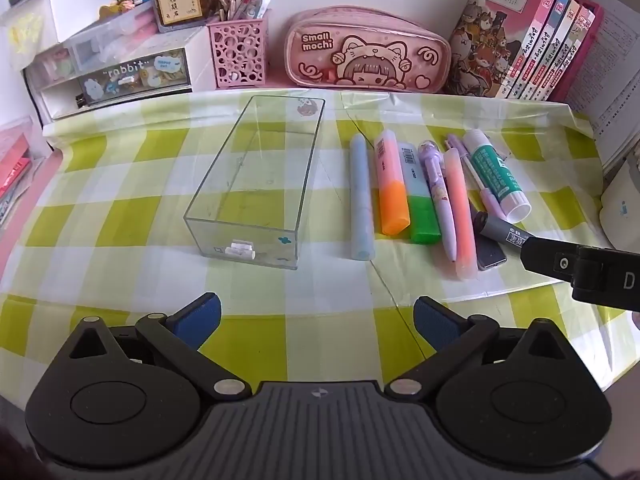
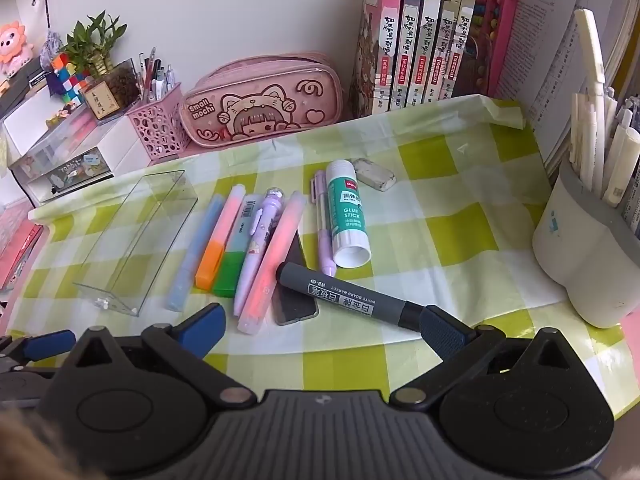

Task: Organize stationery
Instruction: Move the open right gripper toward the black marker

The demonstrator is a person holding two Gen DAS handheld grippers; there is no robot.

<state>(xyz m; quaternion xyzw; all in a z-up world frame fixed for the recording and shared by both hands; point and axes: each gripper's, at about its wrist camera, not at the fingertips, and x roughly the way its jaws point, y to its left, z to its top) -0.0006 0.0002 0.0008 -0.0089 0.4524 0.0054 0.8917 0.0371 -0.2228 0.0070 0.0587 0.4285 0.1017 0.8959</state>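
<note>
A clear, empty plastic tray (image 1: 256, 180) lies on the green checked cloth. To its right lies a row of stationery: a blue pen (image 1: 361, 200), an orange highlighter (image 1: 392, 188), a green highlighter (image 1: 420, 204), a purple pen (image 1: 440, 200), a pink highlighter (image 1: 460, 216) and a glue stick (image 1: 496, 176). A grey whiteboard marker (image 2: 348, 296) lies across the front of the row. Its black cap end rests beside the right finger of my right gripper (image 2: 322, 322), which is open and holds nothing. My left gripper (image 1: 316, 312) hovers open in front of the tray.
Along the back stand a pink pencil case (image 1: 366, 52), a pink pen holder (image 1: 236, 54), a drawer unit (image 1: 120, 76) and books (image 1: 532, 40). A white eraser (image 2: 374, 174) lies behind the glue stick. At the right stands a white cup of pens (image 2: 592, 248).
</note>
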